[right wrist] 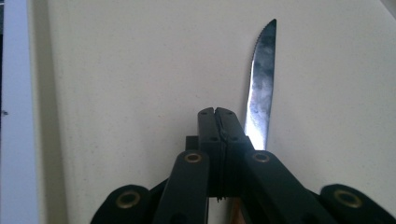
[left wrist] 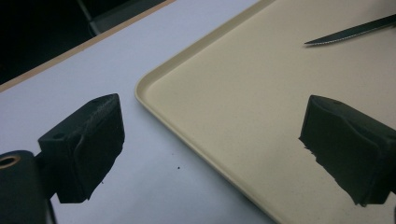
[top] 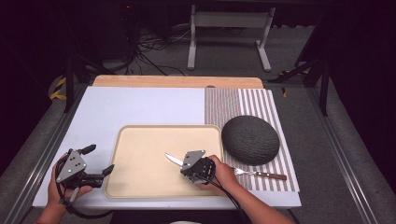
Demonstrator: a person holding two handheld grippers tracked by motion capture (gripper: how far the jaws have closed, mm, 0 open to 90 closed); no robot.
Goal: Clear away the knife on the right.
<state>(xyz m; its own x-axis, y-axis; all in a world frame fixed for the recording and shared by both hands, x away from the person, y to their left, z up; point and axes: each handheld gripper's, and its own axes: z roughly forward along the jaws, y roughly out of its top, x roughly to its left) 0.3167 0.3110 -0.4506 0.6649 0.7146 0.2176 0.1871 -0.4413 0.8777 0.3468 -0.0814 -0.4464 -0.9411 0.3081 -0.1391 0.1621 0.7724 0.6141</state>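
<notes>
A steak knife (top: 173, 159) lies on the beige tray (top: 140, 140), blade pointing to the left rear. My right gripper (top: 183, 167) sits over its handle end, held in a hand. In the right gripper view that gripper (right wrist: 215, 113) is shut, pads pressed together with nothing seen between them. The serrated blade (right wrist: 260, 84) runs out from under its right jaw, and a sliver of brown handle shows below. My left gripper (top: 99, 159) hovers at the tray's left edge, open and empty. Its own view has the gripper (left wrist: 210, 121) straddling the tray rim (left wrist: 154, 84), with the knife tip (left wrist: 350, 33) beyond.
A fork (top: 259, 174) with a brown handle lies on the striped placemat (top: 252, 100) right of the tray. A dark grey domed round object (top: 250, 139) rests on that mat. The white tabletop (top: 140, 102) stretches behind the tray, and a wooden board (top: 177, 81) lines the far edge.
</notes>
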